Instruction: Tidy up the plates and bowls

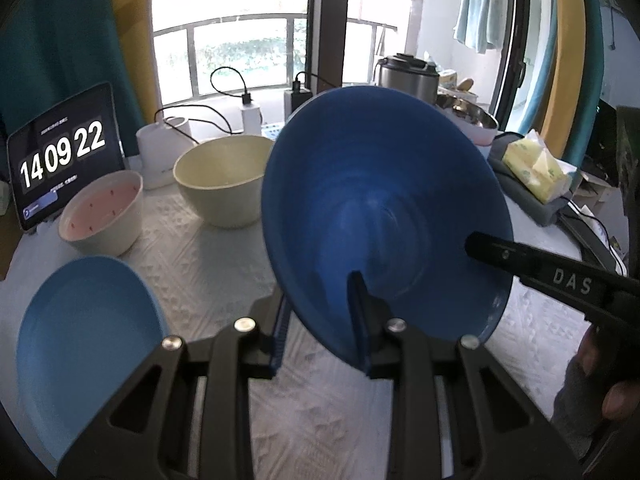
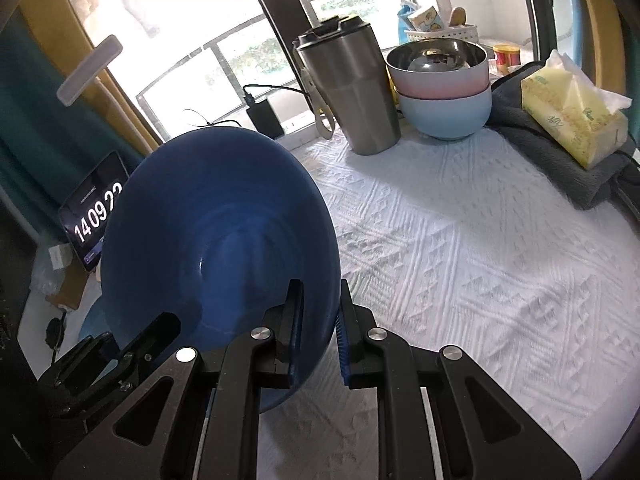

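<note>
- Currently clamped from both sides: left gripper (image 1: 320,320) and right gripper (image 2: 318,334) each pinching the rim of the dark blue plate (image 1: 384,216), tilted and clear of the tablecloth (image 2: 460,248).
- Waiting left of the left gripper: light blue plate (image 1: 80,352).
- Unsorted beyond: pink-lined bowl (image 1: 102,216), cream bowl (image 1: 222,178).
- Already nested, far ahead of the right gripper: pink bowl (image 2: 440,80) in light blue bowl (image 2: 446,114).

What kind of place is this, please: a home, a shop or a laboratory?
Most likely a home, at a table beside a balcony. Towels hang outside the window, and a tissue pack and steel tumbler stand by stacked bowls.
</note>
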`<state>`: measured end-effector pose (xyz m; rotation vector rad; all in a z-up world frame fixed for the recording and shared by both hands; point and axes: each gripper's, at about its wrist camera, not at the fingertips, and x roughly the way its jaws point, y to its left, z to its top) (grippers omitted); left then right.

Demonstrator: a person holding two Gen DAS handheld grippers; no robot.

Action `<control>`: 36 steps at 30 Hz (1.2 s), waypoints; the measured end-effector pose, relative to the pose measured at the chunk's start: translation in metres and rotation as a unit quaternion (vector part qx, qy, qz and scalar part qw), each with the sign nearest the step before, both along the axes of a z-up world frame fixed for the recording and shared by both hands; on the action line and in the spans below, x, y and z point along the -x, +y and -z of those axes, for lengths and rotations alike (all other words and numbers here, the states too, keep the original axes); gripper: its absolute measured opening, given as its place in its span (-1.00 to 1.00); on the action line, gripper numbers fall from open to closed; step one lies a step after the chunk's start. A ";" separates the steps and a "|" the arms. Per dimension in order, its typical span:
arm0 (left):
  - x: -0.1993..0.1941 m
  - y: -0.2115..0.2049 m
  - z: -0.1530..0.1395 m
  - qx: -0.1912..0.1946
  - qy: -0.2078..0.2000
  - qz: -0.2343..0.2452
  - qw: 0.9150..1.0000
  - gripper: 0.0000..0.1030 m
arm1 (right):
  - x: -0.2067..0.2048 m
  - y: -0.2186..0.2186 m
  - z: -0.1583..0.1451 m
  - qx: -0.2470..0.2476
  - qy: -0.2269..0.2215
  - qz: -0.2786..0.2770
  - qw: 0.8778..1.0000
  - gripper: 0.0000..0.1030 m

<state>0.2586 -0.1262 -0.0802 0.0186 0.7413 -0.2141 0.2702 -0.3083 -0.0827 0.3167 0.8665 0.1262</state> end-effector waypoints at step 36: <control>0.059 0.033 0.000 0.011 0.011 -0.004 1.000 -0.35 | 0.055 0.028 -0.005 0.005 0.013 -0.008 1.000 -0.67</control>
